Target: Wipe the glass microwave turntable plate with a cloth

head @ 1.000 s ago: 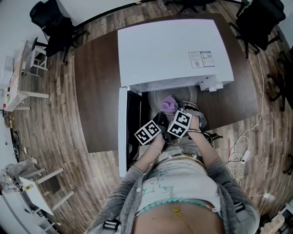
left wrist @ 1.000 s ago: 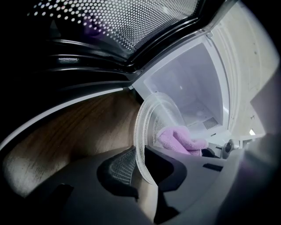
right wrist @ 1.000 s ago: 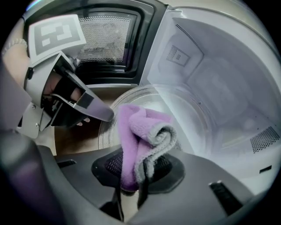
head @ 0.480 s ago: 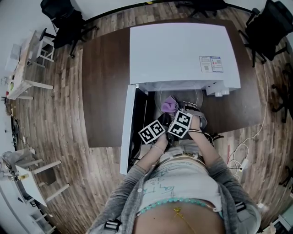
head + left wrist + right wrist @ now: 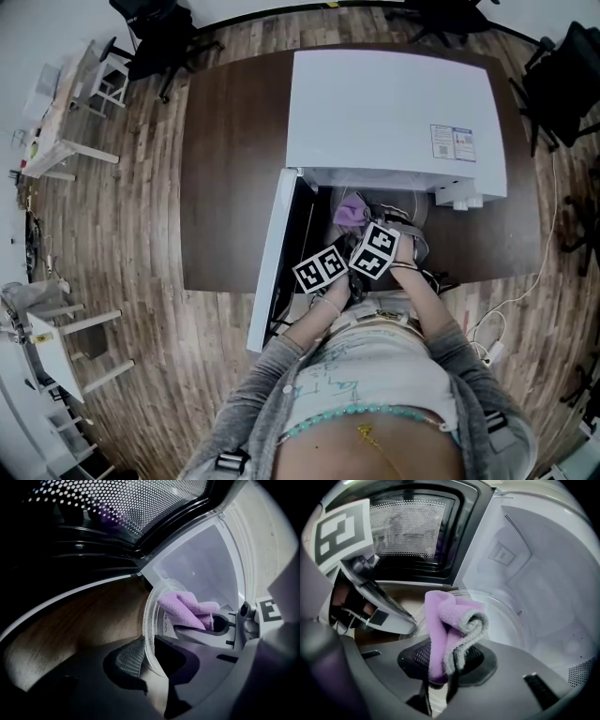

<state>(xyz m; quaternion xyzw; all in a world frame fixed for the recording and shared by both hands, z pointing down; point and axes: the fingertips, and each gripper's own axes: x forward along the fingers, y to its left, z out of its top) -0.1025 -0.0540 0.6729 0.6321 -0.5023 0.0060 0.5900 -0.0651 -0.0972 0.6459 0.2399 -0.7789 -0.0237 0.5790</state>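
Glass plate and cloth at the open microwave

Head view: a white microwave (image 5: 394, 112) stands on a dark table (image 5: 230, 169) with its door (image 5: 272, 262) swung open. The glass plate (image 5: 414, 208) shows at the open front with the purple cloth (image 5: 352, 211) on it. The left gripper (image 5: 323, 267) and right gripper (image 5: 375, 248) reach in side by side.

Left gripper view: the left gripper's (image 5: 150, 660) jaws are nearly together and pinch the plate's ribbed rim (image 5: 151, 634). The cloth lies bunched on the glass beyond, with the pale cavity behind it.

Right gripper view: the right gripper's (image 5: 445, 667) jaws are clamped on a folded wad of the cloth (image 5: 450, 630), which rests on the plate (image 5: 506, 616). The plate lies at the mouth of the cavity, and the left gripper is just beside it.
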